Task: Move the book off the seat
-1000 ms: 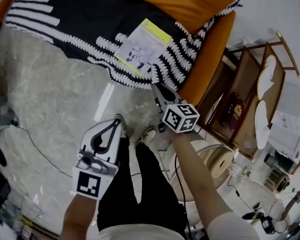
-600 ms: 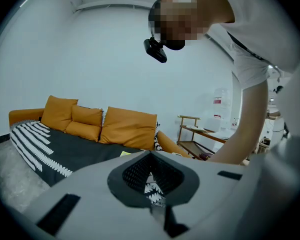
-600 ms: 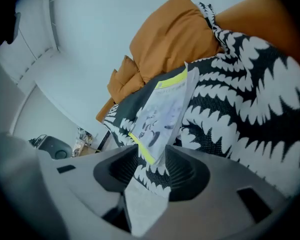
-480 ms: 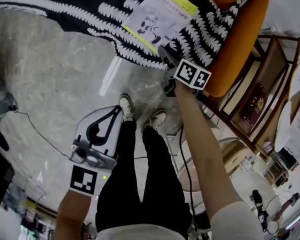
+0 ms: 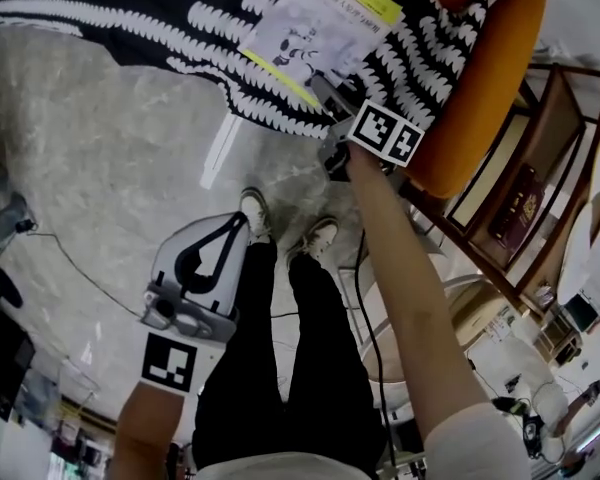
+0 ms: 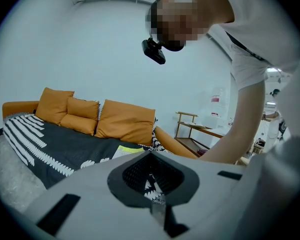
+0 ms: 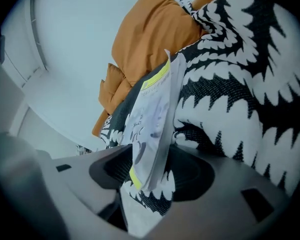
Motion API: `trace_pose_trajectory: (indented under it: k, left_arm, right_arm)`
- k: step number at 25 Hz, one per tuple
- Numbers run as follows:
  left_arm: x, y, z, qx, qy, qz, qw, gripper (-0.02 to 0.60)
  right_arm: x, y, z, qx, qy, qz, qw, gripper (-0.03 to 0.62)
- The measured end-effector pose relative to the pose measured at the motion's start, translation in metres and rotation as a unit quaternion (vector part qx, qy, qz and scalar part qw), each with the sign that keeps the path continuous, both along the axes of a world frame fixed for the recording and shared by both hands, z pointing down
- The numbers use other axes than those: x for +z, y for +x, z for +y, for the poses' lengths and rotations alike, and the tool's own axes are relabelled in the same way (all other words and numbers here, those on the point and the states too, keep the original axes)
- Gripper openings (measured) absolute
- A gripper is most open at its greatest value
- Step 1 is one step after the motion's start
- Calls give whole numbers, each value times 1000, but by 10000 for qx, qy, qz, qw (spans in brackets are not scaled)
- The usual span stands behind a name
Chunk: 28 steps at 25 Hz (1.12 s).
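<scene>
- The book (image 5: 320,23) lay flat on the sofa seat, on the patterned throw (image 5: 130,13).
- The right hand-held gripper (image 5: 327,95) was at the book's near corner. Its jaws were opening, with the book's edge (image 7: 152,119) between them and not clamped.
- The book extended away from those jaws, toward the cushions.
- The left hand-held gripper (image 5: 236,230) hung closed and empty, well apart from the book, so the right was nearer.

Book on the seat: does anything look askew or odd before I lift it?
Nothing looks damaged. The book lies skewed to the seat's front edge on the black-and-white throw. One corner is between the right gripper's opening jaws, not yet pinched.
</scene>
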<state>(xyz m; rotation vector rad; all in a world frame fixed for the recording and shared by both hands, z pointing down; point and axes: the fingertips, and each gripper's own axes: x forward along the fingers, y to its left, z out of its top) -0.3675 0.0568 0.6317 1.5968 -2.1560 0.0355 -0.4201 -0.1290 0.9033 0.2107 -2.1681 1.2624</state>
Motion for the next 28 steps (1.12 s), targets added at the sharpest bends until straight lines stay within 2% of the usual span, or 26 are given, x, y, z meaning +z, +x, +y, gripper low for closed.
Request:
trace_pose_trajectory:
  k: [3,5,8,11,14,20,23,28]
  left_arm:
    - [6,-3,5,-19,19,31,10000,17]
    - [10,-6,8,-29,-16,55,10000,17]
    - [16,-11,11,-57,-88,94,9999,17]
    - [17,-11,11,-58,-68,116,9999,17]
    - [19,-11,11,11,-68,101,9999,17]
    - [26,-13,15,49,-119,101,9999,17]
    - [30,-15,21,29,-196,152,9997,17]
    - [21,-18,19,-20,-155,143,9998,17]
  right_arm:
    - [8,3,-4,62,181,29,9998,196]
    - [10,2,-4,32,230,14,9997,193]
    - [7,-5,-5,140,-28,-76,9999,198]
    - [-6,-13,-4,392,-371,-394,9978,198]
    - [-14,-26,-1,509,-415,-644,9958,195]
    - [10,-39,-5,783,-408,-364,9954,187]
    - [-9,-43,-7,731,-662,-757,9922,141]
    - [-52,-44,-3,789,-764,-1118,9876,124]
